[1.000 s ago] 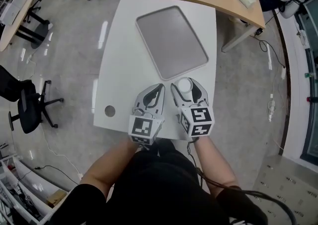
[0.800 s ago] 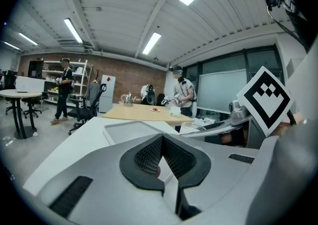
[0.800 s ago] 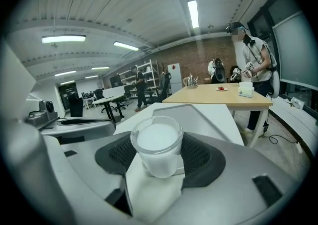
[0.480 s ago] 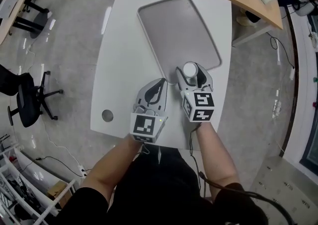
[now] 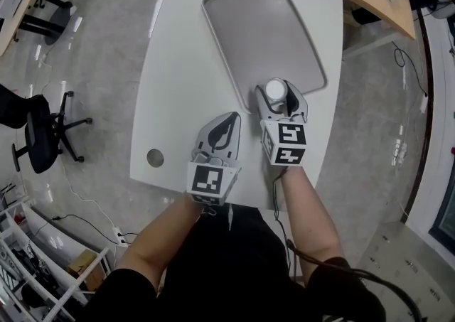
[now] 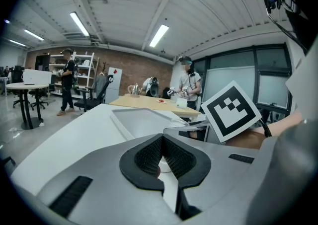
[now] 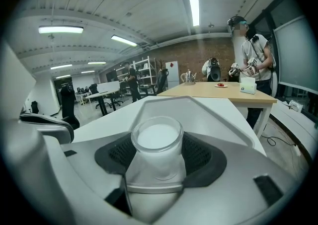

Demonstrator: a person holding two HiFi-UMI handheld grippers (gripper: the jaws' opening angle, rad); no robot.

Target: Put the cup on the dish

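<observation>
Right gripper [image 5: 279,98] clamps the cup [image 7: 157,144] upright: long axis vertical, open mouth up, at the near edge of the dish [image 5: 263,36]. Left gripper [image 5: 229,120] has its jaws pressed together, empty, above the white table [image 5: 178,79]. Each marker cube [image 5: 286,144] shows black-and-white squares.

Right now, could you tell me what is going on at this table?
A person stands at a white table with a gripper in each hand. The right gripper is shut on a small clear cup, held upright at the near corner of the grey dish; whether the cup touches the dish cannot be told. The left gripper is beside it over the table, jaws together and holding nothing.
</observation>
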